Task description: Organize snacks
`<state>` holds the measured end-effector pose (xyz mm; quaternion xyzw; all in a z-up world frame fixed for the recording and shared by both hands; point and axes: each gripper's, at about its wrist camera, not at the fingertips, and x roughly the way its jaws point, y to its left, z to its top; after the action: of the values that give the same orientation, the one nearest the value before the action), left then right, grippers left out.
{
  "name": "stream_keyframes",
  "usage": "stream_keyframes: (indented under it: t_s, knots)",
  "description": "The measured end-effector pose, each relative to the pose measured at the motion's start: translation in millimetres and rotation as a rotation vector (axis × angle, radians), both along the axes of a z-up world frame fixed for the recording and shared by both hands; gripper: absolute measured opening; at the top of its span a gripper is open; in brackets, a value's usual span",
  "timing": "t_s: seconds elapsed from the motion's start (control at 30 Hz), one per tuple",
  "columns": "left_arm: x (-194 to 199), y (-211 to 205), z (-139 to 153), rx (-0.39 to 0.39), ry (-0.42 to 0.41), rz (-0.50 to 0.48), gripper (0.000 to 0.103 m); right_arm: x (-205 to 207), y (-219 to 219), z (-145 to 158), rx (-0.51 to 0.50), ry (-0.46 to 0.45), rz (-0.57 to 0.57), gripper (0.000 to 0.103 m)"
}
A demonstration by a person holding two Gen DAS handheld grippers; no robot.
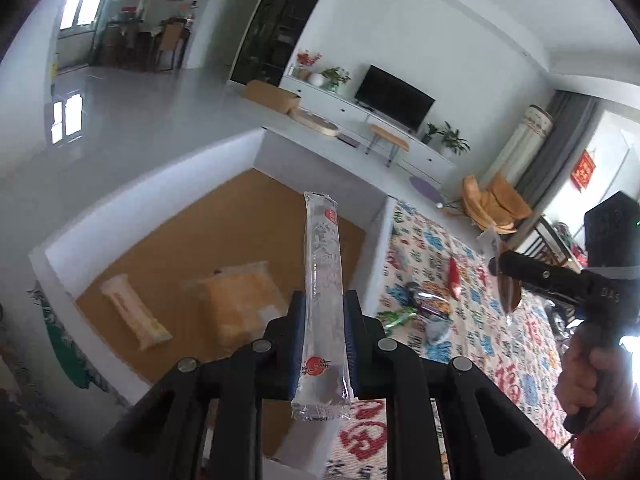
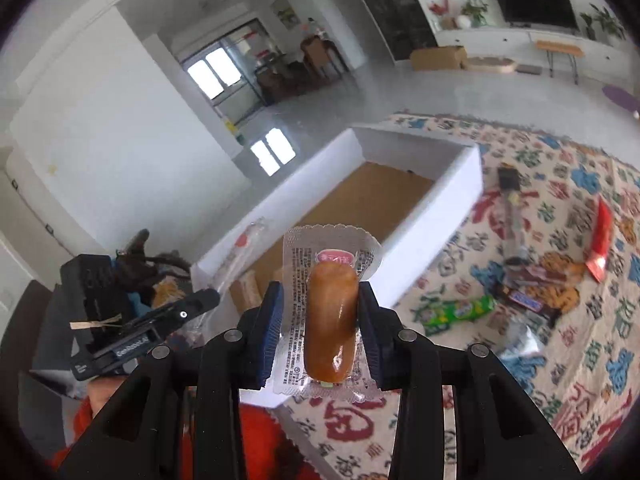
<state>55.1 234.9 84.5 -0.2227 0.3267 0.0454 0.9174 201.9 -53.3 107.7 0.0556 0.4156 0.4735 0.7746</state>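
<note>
A living room with a pale glossy floor [image 1: 132,112], white walls, a dark television [image 1: 394,98] on a low white cabinet [image 1: 360,114], and potted plants beside it. In the foreground a table is covered by a patterned cloth [image 2: 560,240] printed with red and blue characters. On the cloth sits a shallow white box [image 1: 152,208] with a brown cardboard bottom; a pale wrapped snack [image 1: 134,312] and a yellow packet [image 1: 240,300] lie inside it. Loose snacks lie scattered on the cloth beside the box, among them a green packet [image 2: 460,310] and a red one [image 2: 600,240].

The left gripper [image 1: 323,316] points downward over the box edge, its fingers clenched on a long clear snack stick [image 1: 324,280] standing up between them. The right gripper [image 2: 320,312] also tilts downward near the box, grasping a sealed sausage pack [image 2: 330,312]. A hand [image 1: 592,376] holds the right gripper's handle.
</note>
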Motion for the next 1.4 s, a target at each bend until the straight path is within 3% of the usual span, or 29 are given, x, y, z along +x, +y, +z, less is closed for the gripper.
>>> stream_keyframes:
  t_s: [0.1,0.2,0.23,0.27,0.3,0.33,0.37,0.5,0.6,0.8,0.93,1.03,1.2,1.4]
  knots:
    - [5.5,24.0,-14.4,0.058,0.043,0.065,0.018,3.9,58.4,4.2,-0.025,-0.051,0.048,0.038]
    - [11.6,33.5,-29.9,0.112,0.077,0.106,0.019,10.1,104.3,1.0,-0.083,-0.170,0.037,0.041]
    - [10.1,35.1,-33.6,0.128,0.082,0.122,0.030,13.0,114.7,-1.0,-0.106,-0.210,0.023,0.047]
    - [7.4,35.1,-36.3,0.134,0.087,0.131,0.056,15.6,122.0,-2.7,-0.127,-0.243,0.006,0.049]
    - [5.3,34.7,-37.4,0.138,0.085,0.146,0.071,18.1,126.5,-5.1,-0.136,-0.260,0.001,0.065]
    - [0.7,34.4,-37.6,0.148,0.065,0.171,0.090,19.7,127.3,-6.5,-0.136,-0.265,-0.001,0.070]
    - [-6.2,32.7,-35.1,0.161,0.039,0.193,0.094,20.0,124.4,-6.4,-0.133,-0.268,-0.011,0.069]
    - [-17.0,21.4,-34.3,0.148,0.026,0.170,0.094,11.9,90.1,-7.6,-0.095,-0.276,-0.027,0.070]
    - [-25.4,-10.2,-29.5,0.123,0.012,0.131,0.094,4.8,58.8,-24.5,-0.115,-0.276,-0.023,0.071]
    - [-35.5,-100.1,-40.8,0.062,0.010,-0.011,0.096,-14.2,-25.7,-110.7,-0.244,-0.225,-0.042,0.074]
    - [-30.5,-150.4,-62.9,0.024,0.066,-0.096,0.096,-21.3,-76.9,-169.6,-0.341,-0.153,-0.083,0.074]
    - [-21.4,-173.7,-75.2,0.053,0.120,-0.136,0.096,-20.5,-104.1,-195.4,-0.393,-0.124,-0.135,0.074]
    - [-16.4,-187.6,-74.8,0.077,0.130,-0.161,0.096,-26.5,-116.2,-197.9,-0.398,-0.184,-0.199,0.074]
    - [-15.1,-191.6,-65.7,0.110,0.127,-0.184,0.096,-31.0,-106.5,-199.6,-0.464,-0.221,-0.199,0.084]
